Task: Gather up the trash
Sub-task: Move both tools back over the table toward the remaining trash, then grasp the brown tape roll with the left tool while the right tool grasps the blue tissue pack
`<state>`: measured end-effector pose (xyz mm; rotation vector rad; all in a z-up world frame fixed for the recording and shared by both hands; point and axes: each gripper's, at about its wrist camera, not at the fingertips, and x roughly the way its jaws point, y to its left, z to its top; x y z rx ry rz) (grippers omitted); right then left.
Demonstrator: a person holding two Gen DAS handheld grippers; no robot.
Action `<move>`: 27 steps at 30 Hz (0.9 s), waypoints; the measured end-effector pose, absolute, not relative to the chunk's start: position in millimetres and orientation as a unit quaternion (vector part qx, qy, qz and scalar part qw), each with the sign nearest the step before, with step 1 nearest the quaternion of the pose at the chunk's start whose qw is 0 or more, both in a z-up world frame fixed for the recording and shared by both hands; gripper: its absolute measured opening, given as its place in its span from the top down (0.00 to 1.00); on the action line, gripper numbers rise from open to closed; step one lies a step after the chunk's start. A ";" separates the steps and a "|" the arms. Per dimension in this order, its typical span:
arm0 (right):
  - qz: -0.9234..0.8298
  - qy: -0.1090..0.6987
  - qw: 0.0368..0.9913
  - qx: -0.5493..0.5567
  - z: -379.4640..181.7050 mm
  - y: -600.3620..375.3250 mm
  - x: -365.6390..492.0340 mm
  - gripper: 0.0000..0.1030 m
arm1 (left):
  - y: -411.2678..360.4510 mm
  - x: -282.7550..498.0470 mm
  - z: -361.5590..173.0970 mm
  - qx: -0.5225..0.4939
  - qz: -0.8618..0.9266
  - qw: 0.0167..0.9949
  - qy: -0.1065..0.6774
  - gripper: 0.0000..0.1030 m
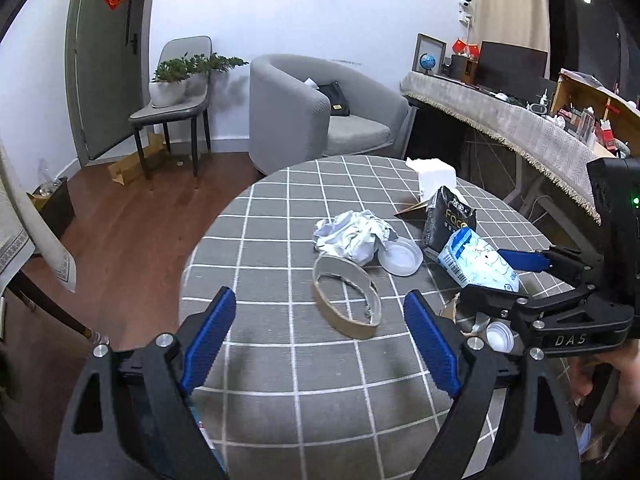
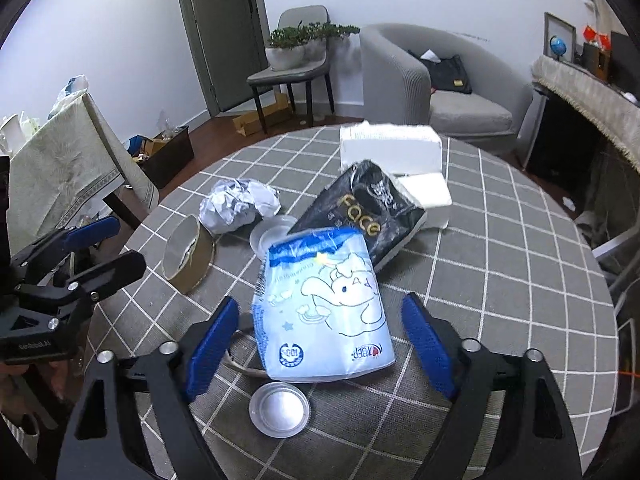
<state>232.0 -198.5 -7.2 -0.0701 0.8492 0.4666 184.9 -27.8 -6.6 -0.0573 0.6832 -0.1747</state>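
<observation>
Trash wrapper [image 2: 324,304] mid-table between spread right fingers [image 2: 212,344], untouched

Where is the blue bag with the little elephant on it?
In the right wrist view, the blue bag lies on the checked table between the right gripper's open fingers, overlapping the black Face packet.

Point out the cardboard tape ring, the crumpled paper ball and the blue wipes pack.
cardboard tape ring [image 1: 346,300], left wrist view, ring's wall
crumpled paper ball [image 1: 352,236], left wrist view, its middle
blue wipes pack [image 2: 326,308], right wrist view, printed face
</observation>
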 end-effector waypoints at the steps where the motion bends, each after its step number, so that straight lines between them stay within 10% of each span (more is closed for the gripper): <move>1: 0.226 0.412 0.882 -0.031 -9.1 -199.2 233.3 0.26 | -30.1 186.1 -7.1 -0.027 -0.085 0.938 0.336 0.15; 27: 0.243 0.380 0.893 0.003 4.6 -206.8 229.3 0.46 | -46.6 214.2 -30.2 -0.033 -0.079 0.917 0.389 0.50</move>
